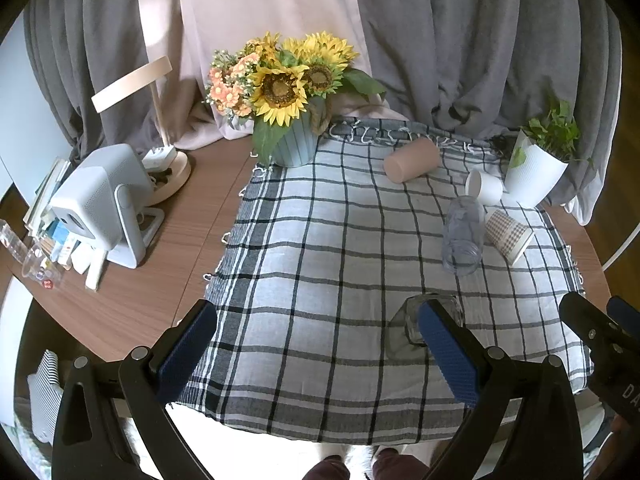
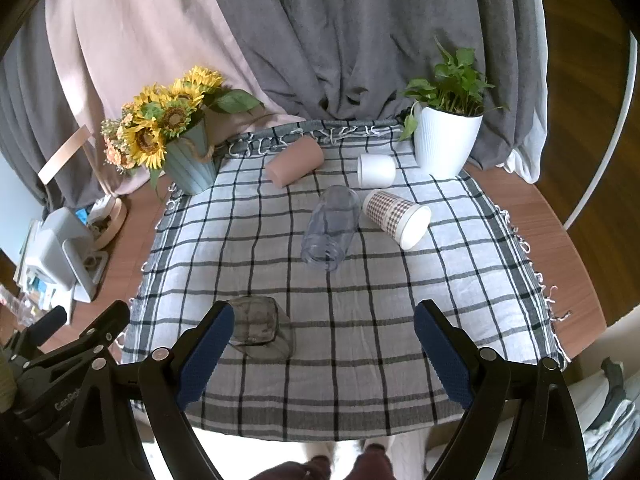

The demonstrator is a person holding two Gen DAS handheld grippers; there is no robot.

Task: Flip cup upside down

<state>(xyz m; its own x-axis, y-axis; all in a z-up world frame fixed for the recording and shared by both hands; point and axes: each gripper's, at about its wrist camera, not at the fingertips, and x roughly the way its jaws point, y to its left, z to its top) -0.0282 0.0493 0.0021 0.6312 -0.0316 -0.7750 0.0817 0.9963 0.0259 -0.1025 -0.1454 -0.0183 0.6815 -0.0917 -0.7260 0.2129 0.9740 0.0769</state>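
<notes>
Several cups lie on their sides on a checked cloth: a pink cup, a small white cup, a clear plastic cup, a checked paper cup and a dark smoky glass nearest the front. The same cups show in the left wrist view: pink, white, clear, checked, smoky glass. My left gripper is open and empty above the cloth's front. My right gripper is open and empty, with the smoky glass just beyond its left finger.
A sunflower pot stands at the cloth's back left and a white plant pot at the back right. A grey device, a lamp base and clutter sit on the wooden table to the left. Curtains hang behind.
</notes>
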